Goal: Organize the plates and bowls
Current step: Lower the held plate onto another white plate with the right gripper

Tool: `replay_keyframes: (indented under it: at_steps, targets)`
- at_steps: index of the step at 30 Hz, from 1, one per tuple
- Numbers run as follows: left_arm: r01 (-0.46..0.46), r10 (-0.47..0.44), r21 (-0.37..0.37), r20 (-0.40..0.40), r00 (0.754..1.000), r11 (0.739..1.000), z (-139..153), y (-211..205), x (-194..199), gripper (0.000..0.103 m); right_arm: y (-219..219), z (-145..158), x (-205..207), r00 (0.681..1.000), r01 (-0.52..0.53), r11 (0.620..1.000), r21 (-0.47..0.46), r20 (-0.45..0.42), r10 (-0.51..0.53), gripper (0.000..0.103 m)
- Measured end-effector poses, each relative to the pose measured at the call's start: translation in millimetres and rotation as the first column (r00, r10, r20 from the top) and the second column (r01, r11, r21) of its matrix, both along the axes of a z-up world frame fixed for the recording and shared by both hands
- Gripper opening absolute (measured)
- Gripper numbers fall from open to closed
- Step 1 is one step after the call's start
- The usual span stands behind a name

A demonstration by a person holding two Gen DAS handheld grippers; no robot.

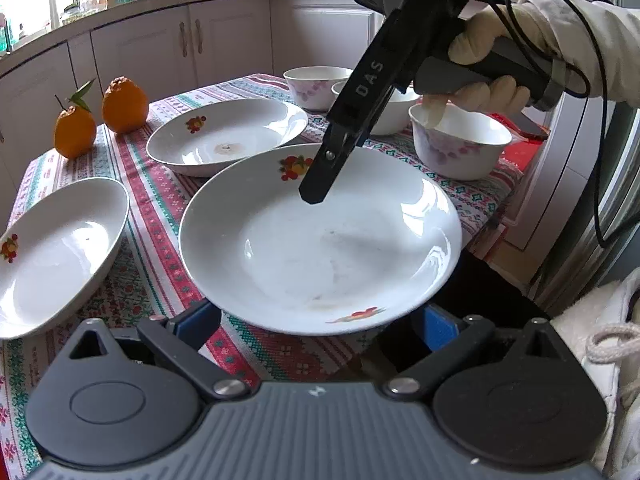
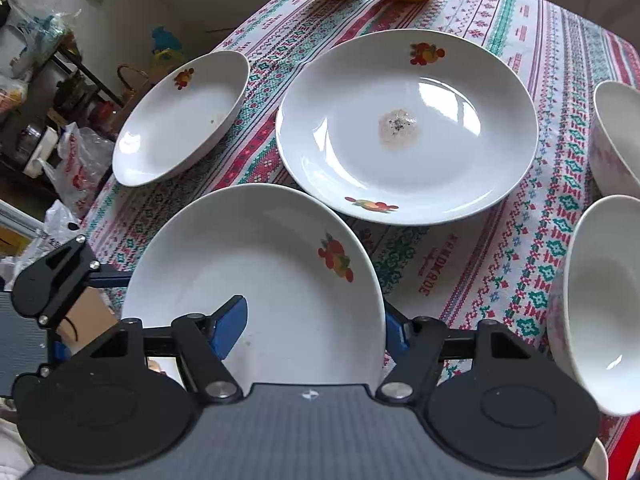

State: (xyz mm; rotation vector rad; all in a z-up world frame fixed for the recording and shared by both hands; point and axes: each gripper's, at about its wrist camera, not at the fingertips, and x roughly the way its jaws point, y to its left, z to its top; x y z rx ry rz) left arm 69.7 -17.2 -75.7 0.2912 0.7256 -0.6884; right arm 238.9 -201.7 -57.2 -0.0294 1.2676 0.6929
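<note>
A: White china, fruit print: that's the front plate [image 1: 320, 248], tilted up at the near corner of the striped tablecloth [image 1: 160, 200], with part of it out past the cloth's edge.

B: What has it?

A: The left gripper [image 1: 320, 320]. Its 2 blue pads sit against the near rim, 1 on each side, clamped on the plate.

B: And the right gripper [image 2: 312, 328]?

A: A gloved hand [image 1: 480, 64] holds it, angled steeply down over the far rim. 1 pad lies on the inside of the plate, the other just outside the rim. The rim is between the jaws, but I can't tell whether they press on it.

B: The rest?

A: A 2nd plate [image 1: 224, 136], stained in the middle, lies flat just behind. A 3rd plate [image 1: 60, 248] is tipped at the cloth's left edge. 3 flowered bowls [image 1: 460, 144] stand close together at the back right, and 2 oranges [image 1: 122, 106] at the back left.
</note>
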Motion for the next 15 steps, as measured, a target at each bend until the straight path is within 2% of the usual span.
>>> replay_keyframes:
  at_steps: [15]
  targets:
    - [0.003,-0.004,-0.008,-0.049,0.999,1.0,0.1,-0.3,6.4,0.1,-7.5,1.1,0.6,1.0,0.001,0.999,0.048,-0.009,-0.001,0.075]
